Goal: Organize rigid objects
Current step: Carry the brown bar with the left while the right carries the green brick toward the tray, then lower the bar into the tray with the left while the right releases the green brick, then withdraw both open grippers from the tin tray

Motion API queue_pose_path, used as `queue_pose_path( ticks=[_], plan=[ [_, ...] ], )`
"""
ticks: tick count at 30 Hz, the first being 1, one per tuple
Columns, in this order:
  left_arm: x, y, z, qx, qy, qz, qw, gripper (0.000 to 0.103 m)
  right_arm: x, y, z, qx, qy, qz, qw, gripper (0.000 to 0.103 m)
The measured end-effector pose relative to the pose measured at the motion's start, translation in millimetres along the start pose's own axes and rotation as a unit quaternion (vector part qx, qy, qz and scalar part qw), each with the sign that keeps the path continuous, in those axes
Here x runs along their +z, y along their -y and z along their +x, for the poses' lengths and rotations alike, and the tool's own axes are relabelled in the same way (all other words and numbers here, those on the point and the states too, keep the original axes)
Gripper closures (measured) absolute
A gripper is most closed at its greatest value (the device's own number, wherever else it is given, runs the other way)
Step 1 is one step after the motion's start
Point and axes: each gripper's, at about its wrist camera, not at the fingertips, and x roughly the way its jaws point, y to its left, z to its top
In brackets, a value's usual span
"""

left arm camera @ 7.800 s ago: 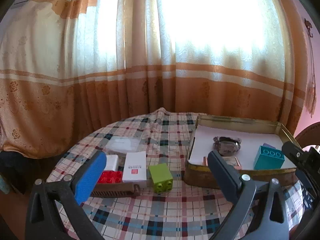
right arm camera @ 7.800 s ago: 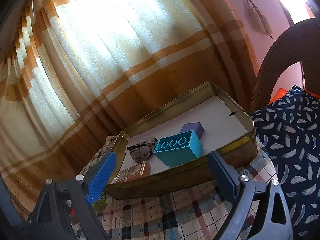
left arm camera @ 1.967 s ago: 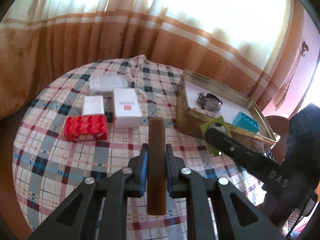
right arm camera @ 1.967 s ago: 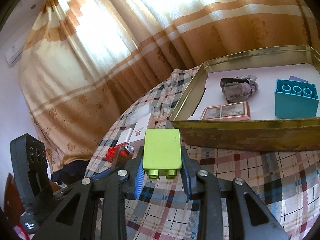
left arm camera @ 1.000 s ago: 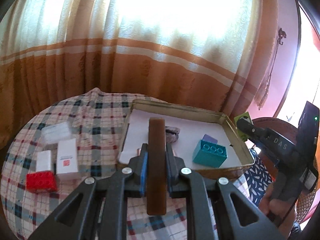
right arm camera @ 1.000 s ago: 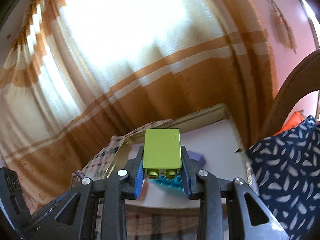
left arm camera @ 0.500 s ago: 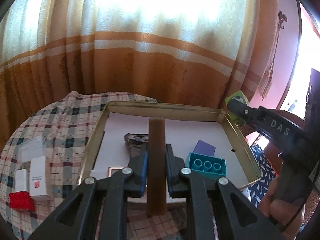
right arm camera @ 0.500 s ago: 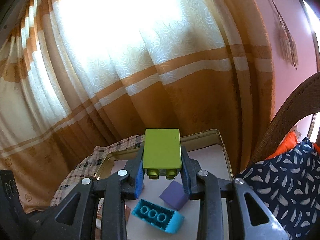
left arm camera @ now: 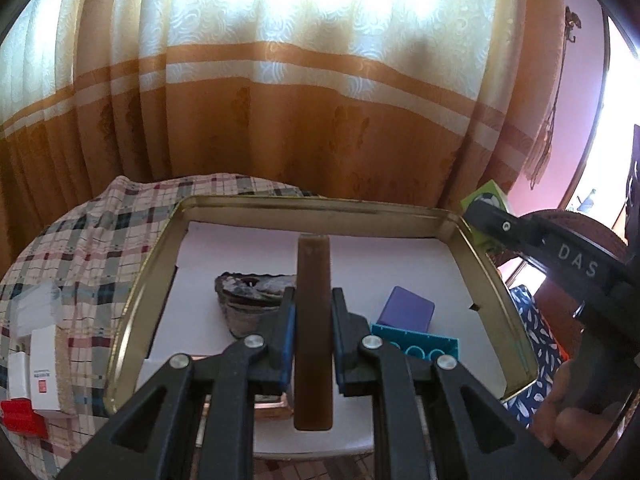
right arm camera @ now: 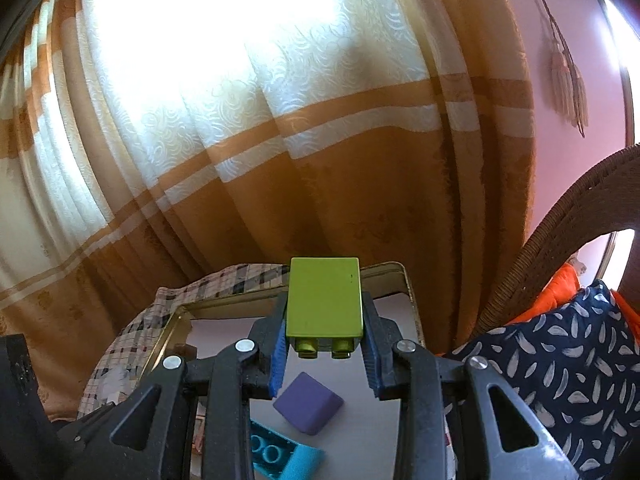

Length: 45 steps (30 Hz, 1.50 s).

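Note:
My left gripper [left arm camera: 313,304] is shut on a long brown bar [left arm camera: 314,312] and holds it over the middle of the gold metal tray [left arm camera: 160,256]. My right gripper [right arm camera: 325,320] is shut on a lime green brick [right arm camera: 324,300] above the tray's far right part [right arm camera: 412,292]; that brick also shows in the left wrist view [left arm camera: 486,198]. On the tray's white liner lie a grey crumpled object [left arm camera: 250,296], a purple block [left arm camera: 408,310], a teal brick [left arm camera: 416,346] and a copper-framed tile [left arm camera: 268,400].
On the plaid tablecloth [left arm camera: 88,240] left of the tray lie white boxes [left arm camera: 42,364], a clear packet [left arm camera: 34,306] and a red brick [left arm camera: 20,416]. Curtains hang close behind. A wicker chair [right arm camera: 560,236] with a feather-print cushion [right arm camera: 560,368] stands at the right.
Both grippers have moved further forward over the tray with their objects still held. The tray's contents now lie closer beneath them.

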Motion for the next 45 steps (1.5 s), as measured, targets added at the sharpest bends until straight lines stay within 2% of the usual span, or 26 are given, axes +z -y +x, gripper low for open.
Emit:
queue_pose_path(
  ticks=[10,19,24,26,27,28,29,30,32,34,37,39,41,42,45],
  plan=[
    [-0.1,4.4,14.7,0.004,-0.013,0.003,0.9999,0.089,0.0,2.3,10.0,-0.007,-0.020,-0.007,1.000,0.069],
    [-3.9,4.7,33.2,0.021,-0.036,0.010,0.9991,0.089,-7.7,6.8,23.4,-0.020,-0.048,-0.006,0.999,0.069],
    [-6.6,8.2,39.9,0.041,-0.047,0.022,0.9978,0.087,-11.1,11.9,27.7,-0.009,-0.058,0.012,0.998,0.068],
    [-6.0,9.6,40.3,0.054,-0.055,0.027,0.9967,0.075,-11.8,14.3,29.4,0.000,-0.066,0.024,0.998,0.054],
    [-5.3,9.6,40.2,0.059,-0.060,0.025,0.9961,0.055,-11.8,14.5,28.3,0.010,-0.064,0.027,0.998,0.047],
    [-4.1,8.9,39.3,0.064,-0.061,0.022,0.9958,0.028,-11.7,13.3,25.0,0.012,-0.057,0.027,0.998,0.040],
    [-3.1,8.0,33.5,0.079,-0.052,0.018,0.9954,0.018,-11.6,12.5,21.5,0.010,-0.050,0.027,0.998,0.037],
    [-2.6,7.5,27.6,0.088,-0.039,0.016,0.9953,0.004,-11.6,11.9,16.2,0.012,-0.038,0.029,0.999,0.035],
    [-2.6,7.5,9.7,0.094,0.000,0.019,0.9954,0.001,-12.8,10.3,3.8,0.017,-0.011,0.034,0.999,0.032],
    [-3.2,9.0,-4.5,0.092,0.020,0.029,0.9951,0.001,-16.7,7.6,-11.5,0.012,0.022,0.038,0.999,0.026],
    [-6.7,9.6,-17.7,0.110,0.036,0.041,0.9925,0.001,-26.7,3.3,-30.8,0.002,0.066,0.048,0.997,0.023],
    [-13.4,7.7,-29.2,0.130,0.058,0.048,0.9887,0.001,-34.3,-2.0,-41.4,-0.012,0.090,0.049,0.995,0.023],
    [-21.1,3.7,-39.6,0.152,0.077,0.057,0.9836,0.001,-43.6,-9.4,-53.4,-0.023,0.117,0.046,0.992,0.018],
    [-24.5,0.7,-42.7,0.161,0.083,0.058,0.9817,0.001,-48.2,-13.4,-58.4,-0.025,0.129,0.045,0.990,0.013],
    [-34.0,-11.9,-47.4,0.182,0.085,0.057,0.9779,0.001,-59.9,-28.2,-69.4,-0.043,0.158,0.029,0.986,0.010]
  ],
)
